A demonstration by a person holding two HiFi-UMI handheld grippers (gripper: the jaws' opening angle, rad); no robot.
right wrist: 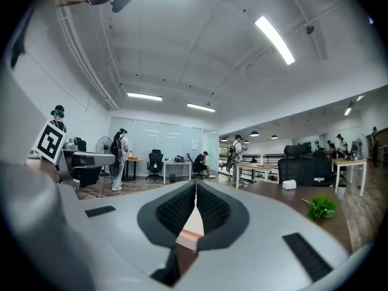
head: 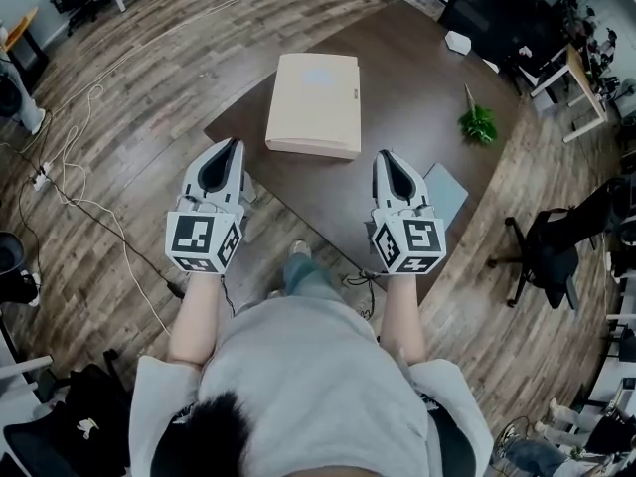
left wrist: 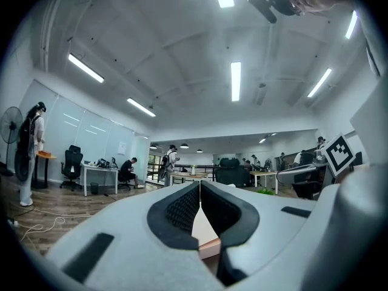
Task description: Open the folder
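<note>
Right, I read the left tool (head: 235, 144) and the right tool (head: 384, 156) both pressed together, empty, held level. The beige folder (head: 313, 102) lies closed on the dark desk (head: 397, 78), just ahead between them.

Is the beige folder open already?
No, the beige folder lies shut and flat on the dark table.
</note>
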